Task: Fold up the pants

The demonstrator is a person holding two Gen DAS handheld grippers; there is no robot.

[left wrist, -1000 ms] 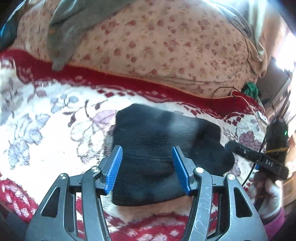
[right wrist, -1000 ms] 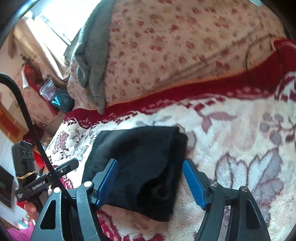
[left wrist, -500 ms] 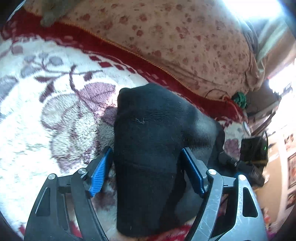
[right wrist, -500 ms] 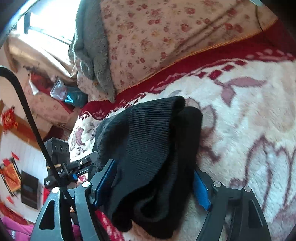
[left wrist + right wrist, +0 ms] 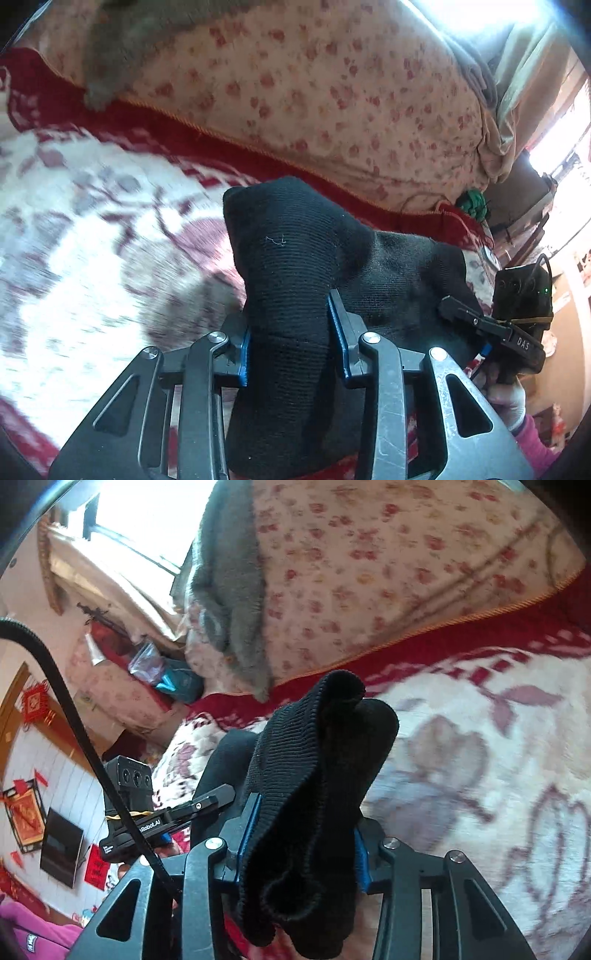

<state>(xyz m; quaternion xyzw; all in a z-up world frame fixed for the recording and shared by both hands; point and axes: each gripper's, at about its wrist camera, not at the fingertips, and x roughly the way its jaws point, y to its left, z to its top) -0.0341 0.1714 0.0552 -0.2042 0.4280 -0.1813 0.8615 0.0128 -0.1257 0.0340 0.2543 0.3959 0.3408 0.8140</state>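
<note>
Both grippers pinching black pants (image 5: 295,266) on floral blanket (image 5: 74,266).
Left gripper (image 5: 291,332) & right gripper (image 5: 303,834): jaws closing, pads squeezing bunched fabric.

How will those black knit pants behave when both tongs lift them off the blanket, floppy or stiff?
Probably floppy: the black pants bunch and fold between the closing left tongs. Likely light, since the closing right tongs hold a thick wad upright. The ribbed knit looks grippy, so slipping seems unlikely.
</note>
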